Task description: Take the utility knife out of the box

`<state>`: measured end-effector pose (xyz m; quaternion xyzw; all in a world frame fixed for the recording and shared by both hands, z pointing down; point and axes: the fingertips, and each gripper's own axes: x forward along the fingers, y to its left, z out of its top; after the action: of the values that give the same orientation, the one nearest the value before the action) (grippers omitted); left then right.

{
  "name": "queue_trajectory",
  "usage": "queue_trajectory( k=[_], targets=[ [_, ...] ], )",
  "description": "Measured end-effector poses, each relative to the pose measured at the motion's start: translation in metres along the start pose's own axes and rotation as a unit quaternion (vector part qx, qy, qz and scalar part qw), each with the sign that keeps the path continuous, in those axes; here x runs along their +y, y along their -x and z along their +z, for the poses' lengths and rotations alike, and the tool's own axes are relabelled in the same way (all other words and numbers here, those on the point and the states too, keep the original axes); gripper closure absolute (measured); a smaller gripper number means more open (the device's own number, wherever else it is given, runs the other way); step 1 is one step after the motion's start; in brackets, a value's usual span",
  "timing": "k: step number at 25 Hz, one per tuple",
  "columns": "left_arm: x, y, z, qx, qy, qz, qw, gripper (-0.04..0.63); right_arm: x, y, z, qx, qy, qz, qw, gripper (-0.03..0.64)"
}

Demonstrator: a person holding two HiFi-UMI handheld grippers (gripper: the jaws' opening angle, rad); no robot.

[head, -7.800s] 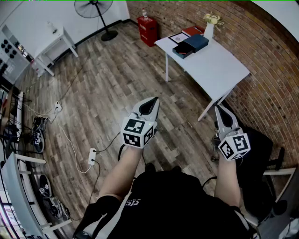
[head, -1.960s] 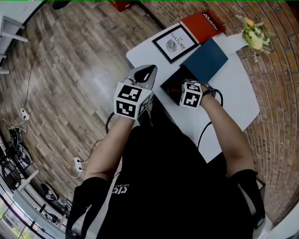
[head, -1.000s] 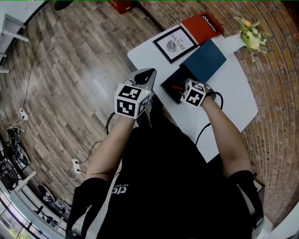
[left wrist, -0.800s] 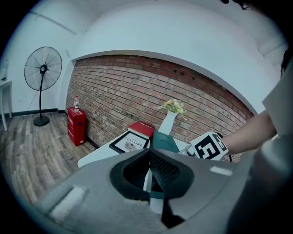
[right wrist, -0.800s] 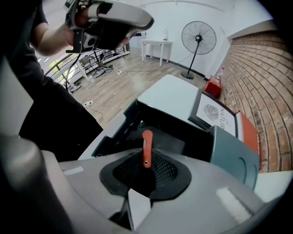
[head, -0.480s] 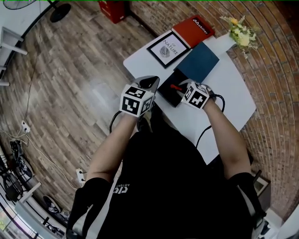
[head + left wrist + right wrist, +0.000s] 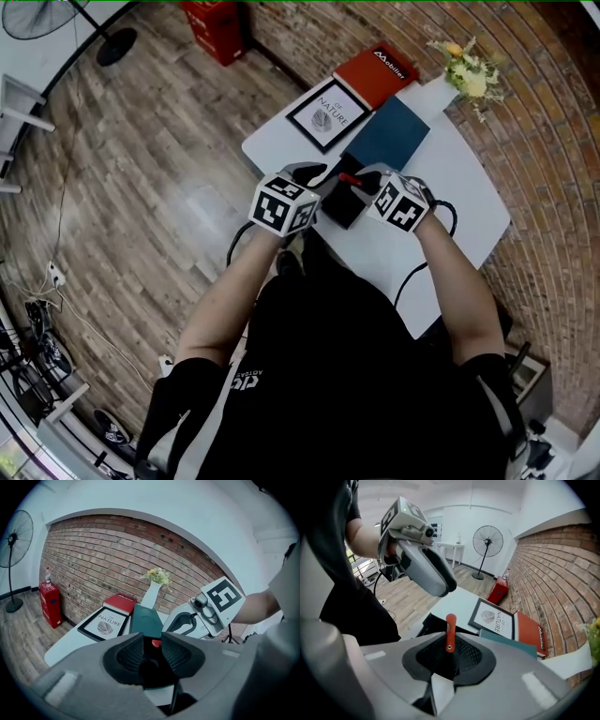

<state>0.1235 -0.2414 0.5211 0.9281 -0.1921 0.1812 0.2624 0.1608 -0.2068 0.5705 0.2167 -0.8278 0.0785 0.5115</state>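
1. The right hand-held gripper (image 7: 449, 654) is clenched on the red utility knife (image 7: 450, 631). The knife stands upright between its pads, with the upper end sticking out past the jaw tips.
2. A second ago this gripper sat low in the open black box (image 7: 342, 212). It has since come up with the knife, which now hangs over the box instead of lying in it.
3. The left hand-held gripper (image 7: 151, 652) had its jaws pressed together a second ago. They are now opening, the pads are apart, and nothing is pinched between them; only a bit of the red knife shows through the gap beyond.
4. That left gripper has also moved in from the desk (image 7: 441, 202) edge to the box's near-left side, facing the right gripper.
5. The teal lid (image 7: 391, 134), the framed print (image 7: 325, 114), the red book (image 7: 376, 68) and the vase of flowers (image 7: 457, 77) lie as before.
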Motion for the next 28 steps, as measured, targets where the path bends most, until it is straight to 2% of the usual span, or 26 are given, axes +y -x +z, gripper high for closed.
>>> queue_trajectory(
  k=[9,14,15,18,20,24,28],
  targets=[
    [-0.011,-0.011,0.020,-0.008,-0.003,-0.029,0.9995,0.471,-0.008,0.030,0.025,-0.054,0.010,-0.027,0.998,0.560],
    [-0.018,-0.013,0.026,-0.014,0.007,-0.049,0.9987,0.472,-0.010,0.042,0.034,-0.081,0.017,-0.048,0.995,0.563],
    [-0.019,-0.014,0.027,-0.016,0.010,-0.053,0.9984,0.472,-0.011,0.045,0.036,-0.088,0.018,-0.055,0.994,0.615],
    [-0.022,-0.014,0.029,-0.022,0.011,-0.055,0.9982,0.518,-0.013,0.051,0.038,-0.103,0.014,-0.067,0.992,0.617],
    [-0.020,-0.014,0.032,-0.030,0.009,-0.049,0.9983,0.588,-0.013,0.050,0.035,-0.101,0.013,-0.070,0.992,0.617],
    [-0.004,-0.012,0.033,-0.040,0.014,-0.031,0.9986,0.588,-0.012,0.045,0.019,-0.091,-0.008,-0.062,0.994,0.617],
    [0.013,-0.002,0.030,-0.052,0.023,-0.011,0.9984,0.588,-0.003,0.029,-0.004,-0.057,-0.021,-0.032,0.998,0.615]
  ],
)
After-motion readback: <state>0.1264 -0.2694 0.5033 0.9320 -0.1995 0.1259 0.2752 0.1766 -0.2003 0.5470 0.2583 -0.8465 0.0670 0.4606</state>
